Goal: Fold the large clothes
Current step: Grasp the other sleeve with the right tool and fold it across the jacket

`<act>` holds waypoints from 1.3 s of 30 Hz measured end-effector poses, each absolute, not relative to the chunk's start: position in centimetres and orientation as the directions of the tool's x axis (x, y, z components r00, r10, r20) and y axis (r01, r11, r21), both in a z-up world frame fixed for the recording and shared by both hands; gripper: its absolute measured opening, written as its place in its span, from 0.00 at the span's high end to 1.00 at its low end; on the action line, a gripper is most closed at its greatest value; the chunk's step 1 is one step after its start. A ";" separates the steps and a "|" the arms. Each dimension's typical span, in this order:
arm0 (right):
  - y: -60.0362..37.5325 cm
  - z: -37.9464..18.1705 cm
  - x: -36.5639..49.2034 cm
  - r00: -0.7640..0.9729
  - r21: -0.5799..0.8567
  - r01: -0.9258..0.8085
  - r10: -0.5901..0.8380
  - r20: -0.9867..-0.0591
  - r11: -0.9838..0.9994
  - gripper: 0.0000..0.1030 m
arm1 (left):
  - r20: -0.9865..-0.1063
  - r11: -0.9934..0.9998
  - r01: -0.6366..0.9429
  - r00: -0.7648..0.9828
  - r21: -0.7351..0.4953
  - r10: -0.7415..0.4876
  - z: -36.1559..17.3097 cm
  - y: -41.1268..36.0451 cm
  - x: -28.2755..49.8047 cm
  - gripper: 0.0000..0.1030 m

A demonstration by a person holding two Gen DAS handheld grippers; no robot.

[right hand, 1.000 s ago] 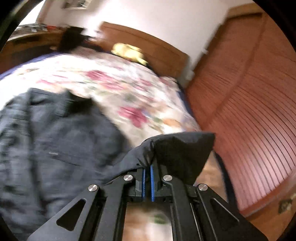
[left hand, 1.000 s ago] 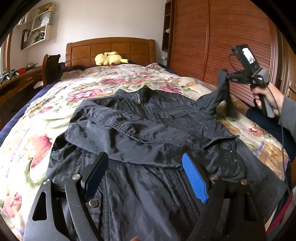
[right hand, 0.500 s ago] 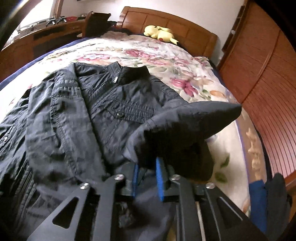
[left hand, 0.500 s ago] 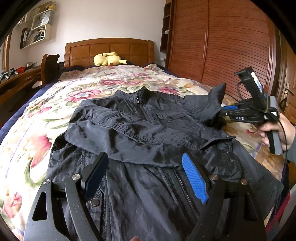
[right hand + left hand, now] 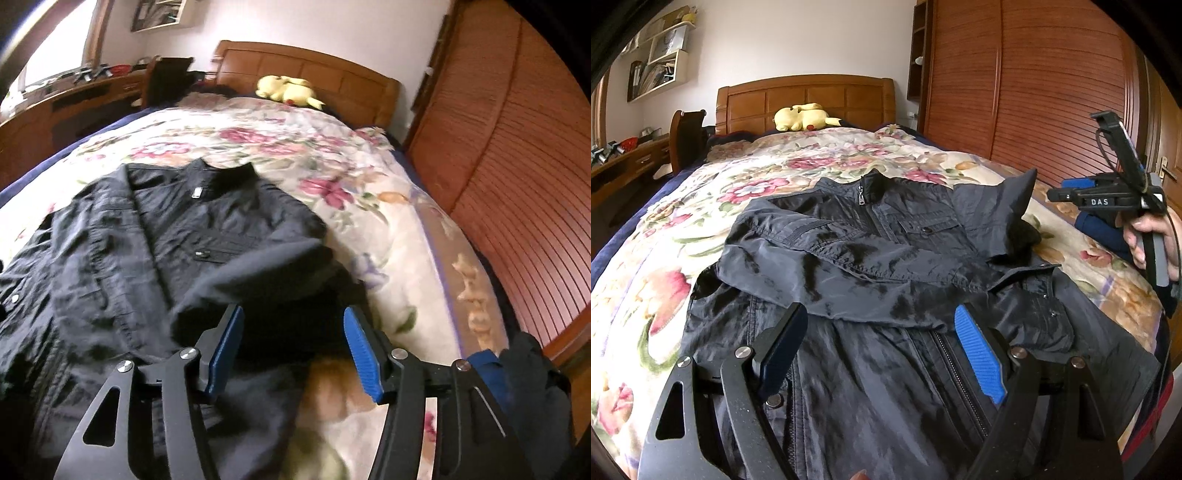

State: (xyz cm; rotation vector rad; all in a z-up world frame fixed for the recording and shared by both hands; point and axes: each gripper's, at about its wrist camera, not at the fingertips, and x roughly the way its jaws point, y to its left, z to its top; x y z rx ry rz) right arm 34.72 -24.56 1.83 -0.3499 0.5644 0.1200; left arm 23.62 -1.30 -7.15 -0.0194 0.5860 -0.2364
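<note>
Dark shiny jacket (image 5: pixel 871 258) spread at centre frame on floral bed (image 5: pixel 646 266), zipped to the collar, one sleeve folded across, left gripper (image 5: pixel 882 347) held agape over the hem, right gripper (image 5: pixel 293 350) just opened, sleeve released, nothing clamped.

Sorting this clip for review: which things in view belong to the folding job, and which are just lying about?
Job:
- black jacket
- its sleeve
- left gripper
- right gripper

Lying about:
- yellow plush toy
- chair
- wardrobe

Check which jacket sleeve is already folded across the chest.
The left-hand sleeve in the left view: it lies flat across the front. The other sleeve sits bunched at the shoulder.
</note>
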 end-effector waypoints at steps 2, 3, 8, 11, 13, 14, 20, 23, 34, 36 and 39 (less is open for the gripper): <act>-25.3 1.4 35.5 0.833 -0.293 -0.181 -0.012 -0.552 0.939 0.42 | -0.547 0.973 0.215 0.806 -0.087 -0.227 -7.2 -1.3 23.6 0.20; -25.7 1.1 35.9 0.828 -0.292 -0.168 -0.026 -0.559 0.941 0.42 | -0.548 0.973 0.215 0.805 -0.088 -0.227 -7.2 -1.3 23.7 0.20; -27.6 -0.3 38.2 0.801 -0.266 -0.115 -0.069 -0.594 0.957 0.42 | -0.550 0.973 0.216 0.804 -0.085 -0.226 -7.2 -1.3 23.7 0.20; -28.6 -1.1 39.9 0.781 -0.245 -0.083 -0.089 -0.618 0.966 0.42 | -0.553 0.973 0.217 0.802 -0.082 -0.226 -7.3 -1.3 23.8 0.20; -29.1 -1.5 41.2 0.766 -0.228 -0.064 -0.099 -0.635 0.971 0.41 | -0.555 0.973 0.218 0.801 -0.080 -0.225 -7.4 -1.4 23.9 0.20; -29.1 -1.9 42.0 0.756 -0.217 -0.055 -0.101 -0.647 0.975 0.41 | -0.556 0.973 0.218 0.800 -0.079 -0.224 -7.5 -1.4 23.9 0.20; -29.8 -3.6 45.5 0.708 -0.141 -0.014 -0.090 -0.700 0.990 0.41 | -0.560 0.972 0.219 0.797 -0.082 -0.227 -7.6 -1.5 24.0 0.20; -30.6 -4.6 46.8 0.689 -0.083 0.003 -0.062 -0.722 0.997 0.41 | -0.560 0.972 0.221 0.797 -0.081 -0.228 -7.6 -1.5 24.0 0.20; -33.1 -6.8 48.7 0.645 0.120 0.022 0.078 -0.760 0.992 0.45 | -0.568 0.971 0.227 0.790 -0.078 -0.230 -7.8 -1.7 24.2 0.20; -32.7 -6.3 48.3 0.647 0.102 -0.003 0.080 -0.759 0.995 0.74 | -0.568 0.971 0.226 0.791 -0.077 -0.229 -7.8 -1.7 24.2 0.20; -31.3 -4.9 47.1 0.666 -0.005 -0.051 0.031 -0.745 0.999 0.97 | -0.564 0.971 0.226 0.793 -0.075 -0.229 -7.8 -1.7 24.1 0.20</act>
